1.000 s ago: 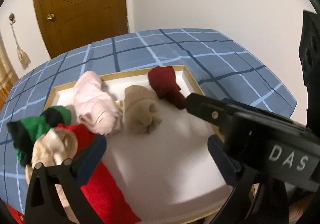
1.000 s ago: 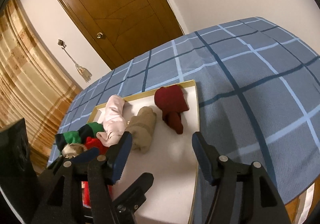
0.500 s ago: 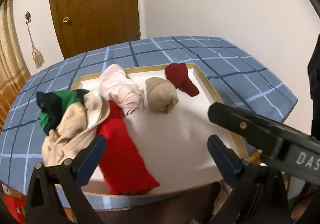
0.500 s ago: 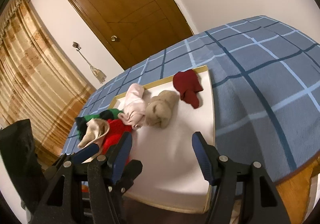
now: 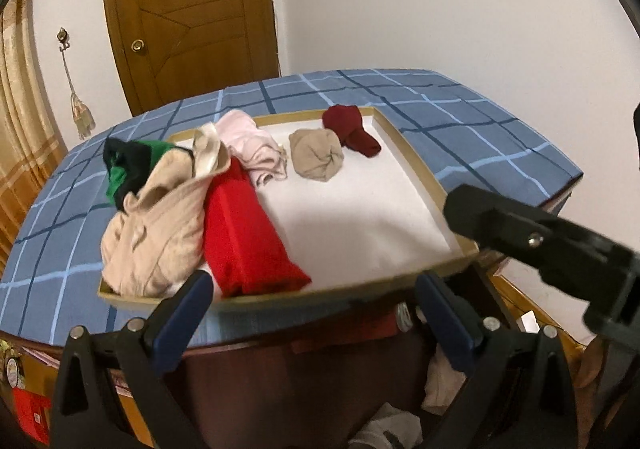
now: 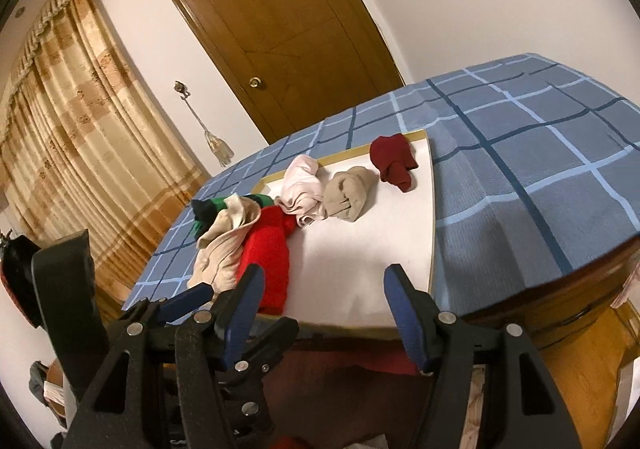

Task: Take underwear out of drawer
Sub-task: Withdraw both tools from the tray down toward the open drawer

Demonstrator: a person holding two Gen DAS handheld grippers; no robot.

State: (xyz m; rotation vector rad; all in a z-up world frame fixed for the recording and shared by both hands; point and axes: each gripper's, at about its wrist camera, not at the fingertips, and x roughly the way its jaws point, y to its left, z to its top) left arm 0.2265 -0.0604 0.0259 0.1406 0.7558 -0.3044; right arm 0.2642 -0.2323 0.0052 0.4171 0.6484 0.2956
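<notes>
Both views are evenly lit by soft, warm indoor light from above, with no hard glare. The white tray floor [image 5: 360, 217] is the brightest surface, nearly washed out, and clothes cast only faint shadows on it. Below the table edge everything falls into deep shade. Fisheye distortion bends the door [image 6: 280, 29] and curtain [image 6: 80, 137], with black vignetting in the corners. The tray's near rim is smeared by slight motion blur.
</notes>
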